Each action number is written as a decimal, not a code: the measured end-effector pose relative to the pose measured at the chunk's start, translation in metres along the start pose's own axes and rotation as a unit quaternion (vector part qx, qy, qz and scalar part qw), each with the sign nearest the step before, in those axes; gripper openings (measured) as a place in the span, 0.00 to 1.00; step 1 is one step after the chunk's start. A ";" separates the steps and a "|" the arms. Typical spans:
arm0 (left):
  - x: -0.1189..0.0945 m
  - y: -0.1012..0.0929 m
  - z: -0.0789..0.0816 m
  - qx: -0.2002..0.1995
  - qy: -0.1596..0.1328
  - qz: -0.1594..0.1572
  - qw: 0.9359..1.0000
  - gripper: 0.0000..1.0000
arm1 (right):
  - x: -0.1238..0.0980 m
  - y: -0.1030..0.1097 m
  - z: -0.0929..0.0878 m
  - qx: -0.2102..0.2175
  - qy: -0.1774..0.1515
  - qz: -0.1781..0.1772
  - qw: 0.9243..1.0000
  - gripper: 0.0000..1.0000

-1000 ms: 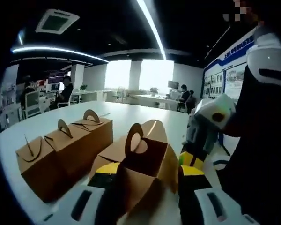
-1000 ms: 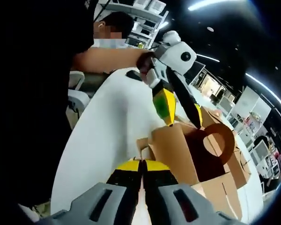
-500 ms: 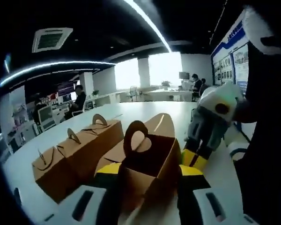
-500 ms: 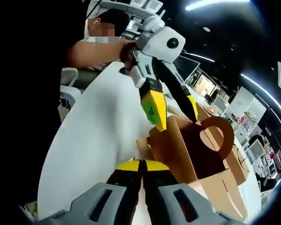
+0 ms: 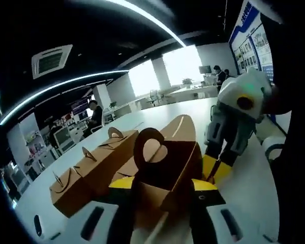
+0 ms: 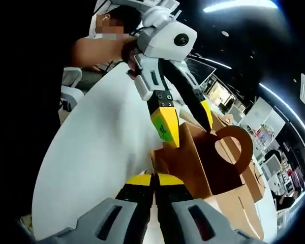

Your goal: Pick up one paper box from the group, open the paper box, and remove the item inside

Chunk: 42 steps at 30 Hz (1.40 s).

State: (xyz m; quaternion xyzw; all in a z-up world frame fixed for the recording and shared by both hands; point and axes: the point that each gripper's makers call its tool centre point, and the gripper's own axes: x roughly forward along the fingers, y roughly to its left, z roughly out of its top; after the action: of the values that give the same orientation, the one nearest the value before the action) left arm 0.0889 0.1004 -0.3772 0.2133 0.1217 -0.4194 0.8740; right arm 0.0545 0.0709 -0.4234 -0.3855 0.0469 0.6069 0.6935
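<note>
My left gripper [image 5: 165, 185] is shut on an open brown paper box [image 5: 162, 162], one yellow-tipped jaw on each side wall. The box's handle flap [image 5: 147, 151] stands upright and its inside is dark. In the right gripper view the left gripper [image 6: 185, 119] straddles the same box [image 6: 203, 162] from above. My right gripper [image 6: 153, 179] is shut, its tips just below the box's near corner; whether they pinch a flap I cannot tell. The right gripper [image 5: 213, 170] also hangs beside the box's right wall. Three closed boxes [image 5: 91, 168] lie in a row on the left.
Everything rests on a long white table [image 5: 244, 193]. More brown boxes [image 6: 244, 203] lie beyond the held one. A person's bare forearm [image 6: 96, 51] holds the left gripper. A chair [image 6: 71, 76] stands at the table's edge, and people [image 5: 95, 112] sit at distant desks.
The left gripper has tilted and lifted with the box still in it. In the right gripper view it has come nearer and further left. The right gripper stays shut.
</note>
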 end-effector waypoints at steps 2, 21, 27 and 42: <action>0.000 0.000 0.000 0.000 0.000 0.002 1.000 0.42 | 0.000 -0.001 0.000 0.000 0.000 -0.001 1.000 0.03; 0.002 0.004 -0.001 0.022 0.009 0.012 1.000 0.40 | 0.005 -0.009 -0.003 -0.005 0.007 -0.033 0.999 0.04; 0.004 0.006 -0.002 0.035 0.020 0.011 0.999 0.40 | 0.002 -0.006 0.000 -0.013 0.009 -0.025 1.000 0.05; 0.006 0.007 -0.004 0.048 0.025 0.006 0.998 0.42 | -0.048 -0.032 0.050 0.033 -0.077 -0.044 0.995 0.11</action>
State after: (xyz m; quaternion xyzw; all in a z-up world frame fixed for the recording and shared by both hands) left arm 0.0986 0.1023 -0.3815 0.2665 0.1223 -0.4144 0.8616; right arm 0.0497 0.0630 -0.3479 -0.3158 -0.0037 0.6020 0.7334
